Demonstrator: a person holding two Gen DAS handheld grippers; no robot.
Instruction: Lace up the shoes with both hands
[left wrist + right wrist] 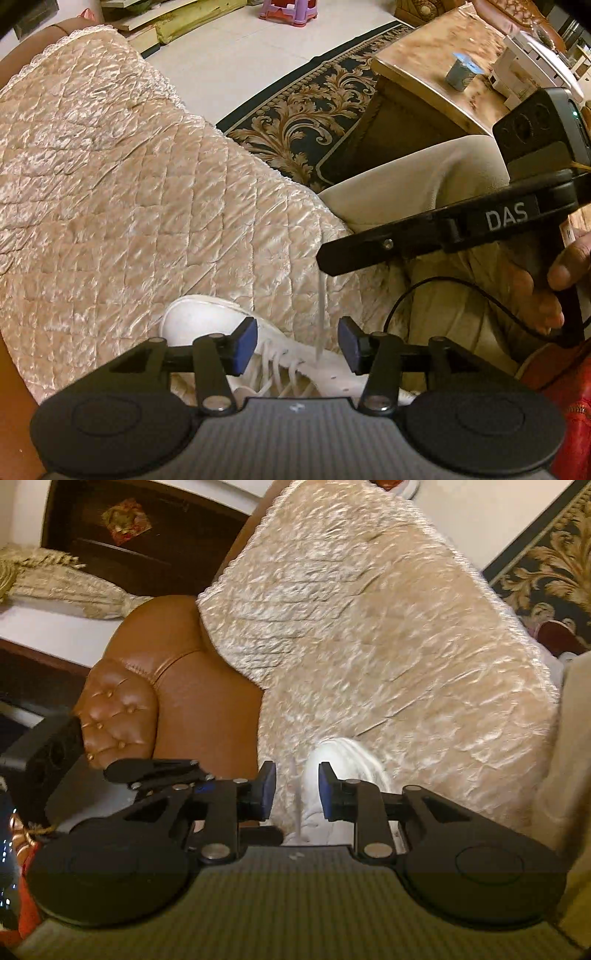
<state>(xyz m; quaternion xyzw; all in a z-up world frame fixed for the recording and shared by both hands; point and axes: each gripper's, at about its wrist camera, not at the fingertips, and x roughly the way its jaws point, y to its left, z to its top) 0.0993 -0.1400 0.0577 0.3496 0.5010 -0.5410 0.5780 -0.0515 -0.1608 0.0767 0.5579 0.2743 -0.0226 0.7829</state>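
Left gripper released, blue pads apart, pointing steeply down over the laced middle of the white shoe. Between the pads but touching neither, a thin lace end running taut and upright from an eyelet to the right gripper reaching in from the right. Right gripper's own view: pads part-way apart, the lace a faint blurred line in the gap, apparently loose; grip not confirmed. Shoe lying on the quilted cover of a tan leather sofa, toe far. Lace: light, limp, slippery, likely to slide from a loose pinch; best pinched close to its stiff tip. Shoe light, apt to shift when tugged. Right hand wrapped round the handle, gripper tilted gently down.
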